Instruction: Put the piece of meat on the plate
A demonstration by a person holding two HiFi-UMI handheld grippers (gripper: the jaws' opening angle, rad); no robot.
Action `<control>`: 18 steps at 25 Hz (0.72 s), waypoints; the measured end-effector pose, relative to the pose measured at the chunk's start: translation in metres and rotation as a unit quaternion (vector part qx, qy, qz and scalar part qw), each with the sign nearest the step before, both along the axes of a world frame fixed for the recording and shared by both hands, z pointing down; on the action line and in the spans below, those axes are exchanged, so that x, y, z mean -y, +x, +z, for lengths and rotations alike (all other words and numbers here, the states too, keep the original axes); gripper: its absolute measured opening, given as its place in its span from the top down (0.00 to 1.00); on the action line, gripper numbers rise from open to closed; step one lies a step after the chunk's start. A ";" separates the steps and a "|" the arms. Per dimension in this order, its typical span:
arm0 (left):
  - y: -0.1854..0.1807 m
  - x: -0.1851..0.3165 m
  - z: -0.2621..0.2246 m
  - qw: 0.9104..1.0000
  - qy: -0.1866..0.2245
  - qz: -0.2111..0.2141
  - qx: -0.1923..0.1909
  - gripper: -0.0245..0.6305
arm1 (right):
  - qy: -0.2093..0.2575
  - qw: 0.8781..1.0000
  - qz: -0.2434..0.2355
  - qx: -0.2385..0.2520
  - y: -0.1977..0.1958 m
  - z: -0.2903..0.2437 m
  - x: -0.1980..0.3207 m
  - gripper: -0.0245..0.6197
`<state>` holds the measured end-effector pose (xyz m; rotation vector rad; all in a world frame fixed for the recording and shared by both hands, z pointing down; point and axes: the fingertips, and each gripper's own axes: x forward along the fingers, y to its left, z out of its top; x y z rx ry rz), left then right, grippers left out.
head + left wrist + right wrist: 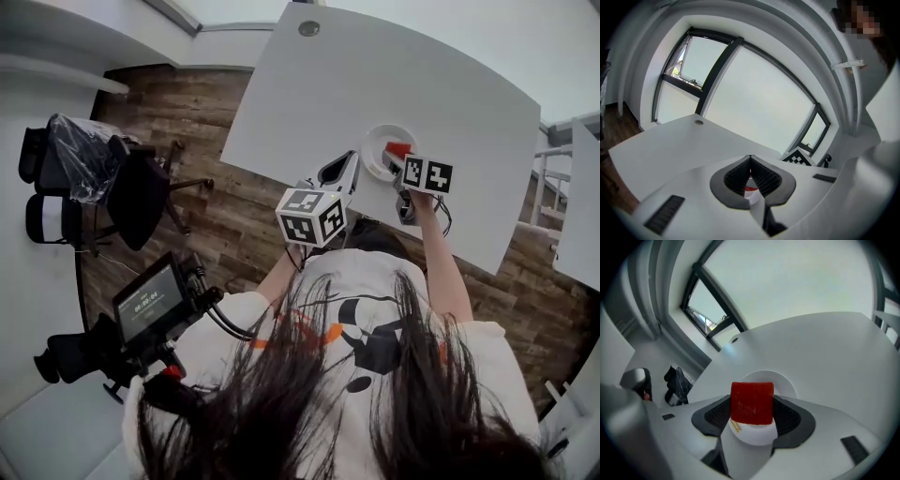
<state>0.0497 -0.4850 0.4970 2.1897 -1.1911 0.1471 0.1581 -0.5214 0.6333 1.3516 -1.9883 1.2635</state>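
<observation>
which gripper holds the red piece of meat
The right gripper: its jaws clamp the red block of meat. The left gripper is shut on nothing.

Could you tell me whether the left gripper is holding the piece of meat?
No, the piece of meat is clamped in the right gripper, between its jaws.

Open tabletop (422, 75), apparently, around plate (372, 152)

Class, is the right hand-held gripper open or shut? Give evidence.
Shut on the red rectangular meat piece: the right hand-held gripper's jaws press both its sides.
</observation>
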 end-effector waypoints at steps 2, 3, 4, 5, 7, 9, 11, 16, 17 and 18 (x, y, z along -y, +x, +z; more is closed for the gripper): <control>-0.003 0.001 0.001 1.000 -0.001 -0.004 0.001 0.95 | -0.002 0.998 -0.045 -0.050 -0.004 0.007 0.003 0.53; -0.005 0.001 0.001 1.000 -0.001 -0.006 0.001 0.95 | -0.004 0.995 -0.068 -0.075 -0.006 0.010 0.004 0.53; -0.007 0.001 0.001 1.000 -0.001 -0.008 0.001 0.95 | -0.006 0.991 -0.091 -0.098 -0.008 0.013 0.005 0.53; -0.008 0.002 0.001 1.000 -0.001 -0.011 0.000 0.95 | -0.009 0.986 -0.113 -0.119 -0.010 0.016 0.005 0.53; -0.010 0.002 0.001 1.000 -0.001 -0.014 -0.002 0.95 | -0.017 0.978 -0.147 -0.150 -0.013 0.022 0.006 0.53; -0.012 0.002 0.002 1.000 -0.001 -0.017 -0.002 0.95 | -0.023 0.970 -0.170 -0.171 -0.016 0.026 0.007 0.53; -0.014 0.001 0.003 1.000 -0.002 -0.019 -0.003 0.95 | -0.031 0.965 -0.183 -0.185 -0.018 0.030 0.009 0.53; -0.022 0.003 0.005 1.000 -0.001 -0.029 -0.005 0.95 | -0.046 0.961 -0.189 -0.197 -0.020 0.036 0.012 0.53; -0.023 0.004 0.005 0.999 -0.001 -0.031 -0.005 0.95 | -0.046 0.961 -0.189 -0.197 -0.020 0.037 0.013 0.53; -0.024 0.005 0.005 0.999 -0.001 -0.033 -0.005 0.95 | -0.046 0.961 -0.189 -0.196 -0.020 0.037 0.013 0.53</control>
